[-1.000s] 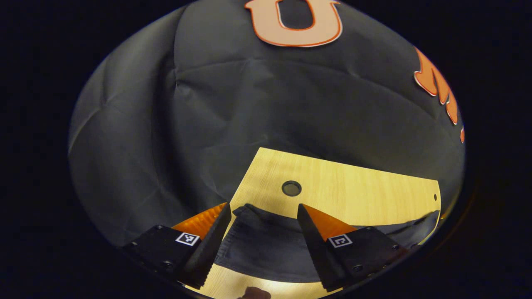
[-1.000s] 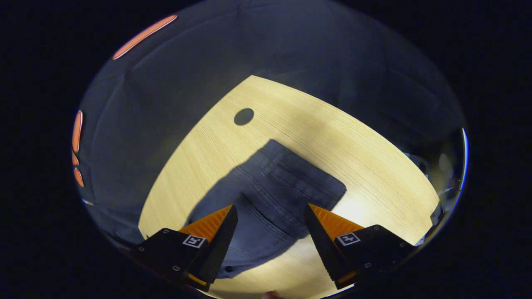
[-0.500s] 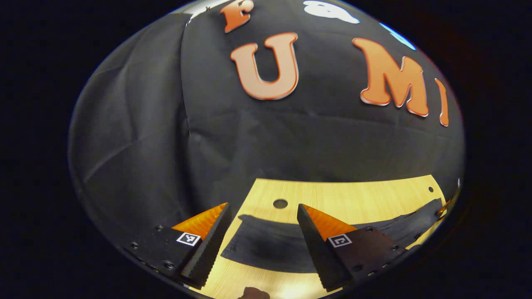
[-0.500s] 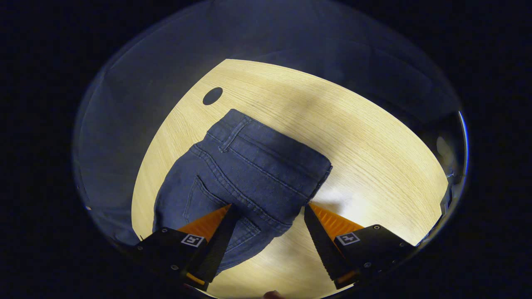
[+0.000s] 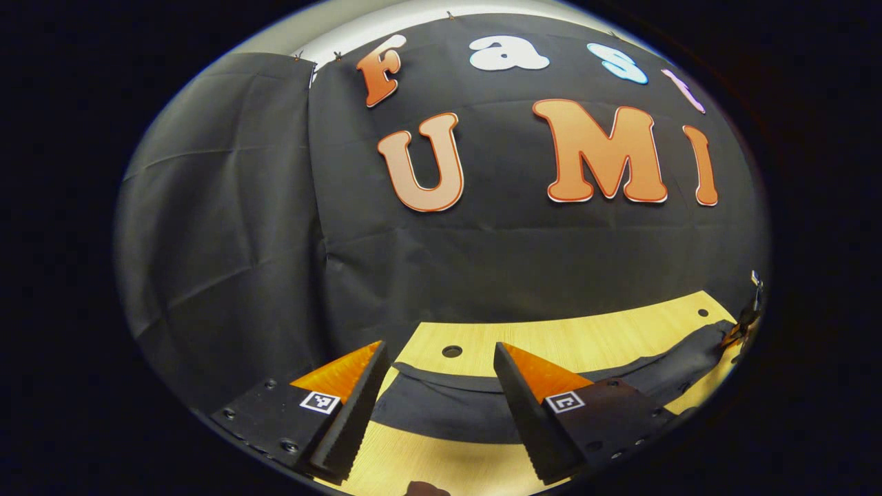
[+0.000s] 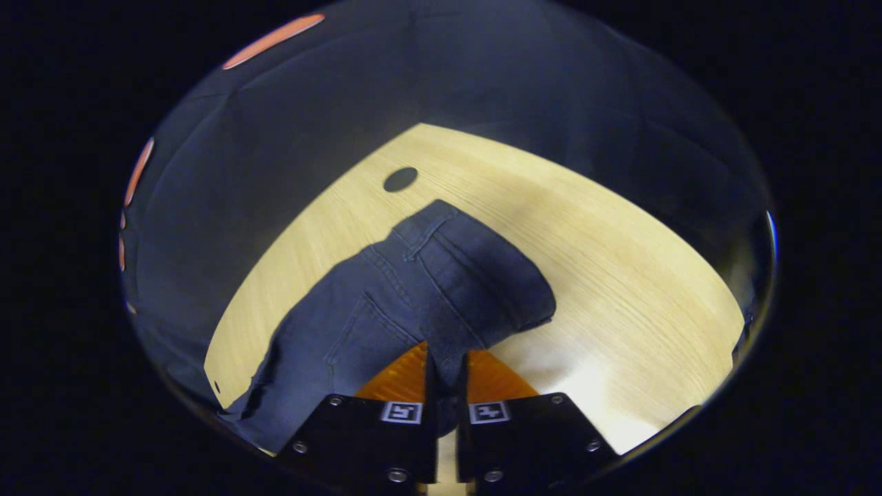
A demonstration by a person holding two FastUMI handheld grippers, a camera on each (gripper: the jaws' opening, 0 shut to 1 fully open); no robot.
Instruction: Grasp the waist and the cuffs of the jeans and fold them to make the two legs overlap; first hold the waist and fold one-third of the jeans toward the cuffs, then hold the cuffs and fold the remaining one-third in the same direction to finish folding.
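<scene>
Right gripper view: the dark blue denim jeans (image 6: pixel 413 296) were laid flat on the pale wooden table (image 6: pixel 620 275), and the right gripper (image 6: pixel 446 375) was clenched on a pinch of cloth near the waist, seemingly so the fold could be carried. In the left gripper view, the left gripper (image 5: pixel 437 386) was held released above the jeans (image 5: pixel 448 406), nothing gripped, apparently readied for its own grasp.

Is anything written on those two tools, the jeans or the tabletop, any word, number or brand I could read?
Left gripper: no words; a square black-and-white coded marker on each finger, a pattern, not text.
Right gripper: likewise two coded markers, no text.
Jeans: no label or brand visible.
Table: no writing.
</scene>
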